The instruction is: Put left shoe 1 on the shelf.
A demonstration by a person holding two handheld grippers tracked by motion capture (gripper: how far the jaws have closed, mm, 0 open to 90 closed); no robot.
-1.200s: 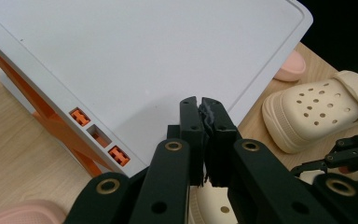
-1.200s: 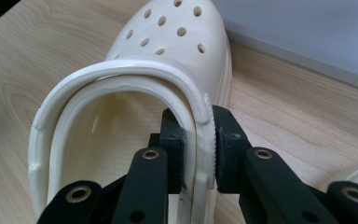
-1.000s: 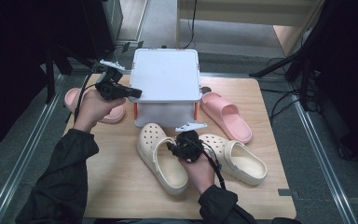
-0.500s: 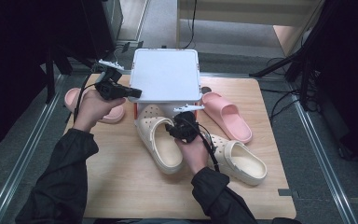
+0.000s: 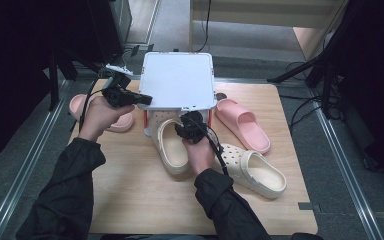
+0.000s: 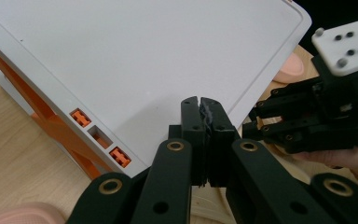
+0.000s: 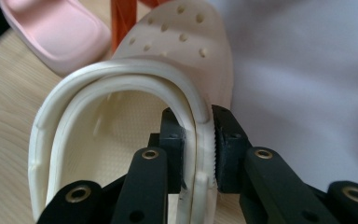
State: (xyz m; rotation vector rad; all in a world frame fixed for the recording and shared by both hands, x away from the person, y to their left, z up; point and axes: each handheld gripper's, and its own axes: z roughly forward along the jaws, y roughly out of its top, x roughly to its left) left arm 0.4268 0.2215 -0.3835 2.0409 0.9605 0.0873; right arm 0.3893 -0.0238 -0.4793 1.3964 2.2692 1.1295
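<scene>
A white storage box has its lid (image 5: 180, 80) tilted up at the front. My left gripper (image 5: 142, 99) is shut, and its closed tips (image 6: 204, 116) lie against the lid's front left corner; I cannot tell whether they pinch the rim. My right gripper (image 5: 186, 130) is shut on the side rim of a cream clog (image 5: 172, 147). In the right gripper view the rim and strap sit between the pads (image 7: 198, 140), and the clog's holed toe (image 7: 186, 42) points under the white lid. The right gripper (image 6: 307, 116) appears beside the lid in the left gripper view.
The matching cream clog (image 5: 255, 170) lies on the wooden table at front right. One pink slipper (image 5: 242, 125) lies right of the box, another (image 5: 117, 122) left of it under my left hand. Metal rails run along both table sides.
My right gripper has carried the cream clog away from me toward the box, so its toe now sits under the raised lid. The left gripper and the lid have stayed put.
</scene>
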